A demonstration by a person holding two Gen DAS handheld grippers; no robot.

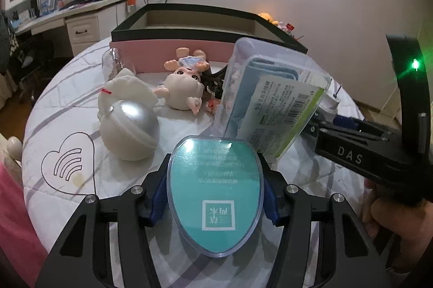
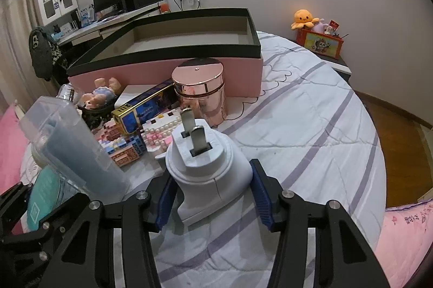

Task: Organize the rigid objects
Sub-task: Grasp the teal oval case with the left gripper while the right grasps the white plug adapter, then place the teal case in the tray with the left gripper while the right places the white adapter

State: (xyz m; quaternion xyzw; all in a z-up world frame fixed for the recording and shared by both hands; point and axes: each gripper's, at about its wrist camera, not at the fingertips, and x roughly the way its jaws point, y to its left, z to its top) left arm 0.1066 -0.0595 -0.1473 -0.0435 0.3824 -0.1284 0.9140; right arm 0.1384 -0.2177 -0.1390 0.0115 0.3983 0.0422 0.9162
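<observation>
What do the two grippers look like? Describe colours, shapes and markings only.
Both the left gripper and the right gripper are matte black angular linkages with silver round pivot bolts and blue ribbed pads lining the jaws. The right gripper's body also bears white "DAS" lettering and a glowing green light.

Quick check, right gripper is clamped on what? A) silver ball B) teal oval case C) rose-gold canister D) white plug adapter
D. In the right wrist view the right gripper has its blue pads pressed on both sides of the white plug adapter, prongs pointing away; the rose-gold canister stands apart by the pink box, and the teal oval case sits in the left gripper.
</observation>
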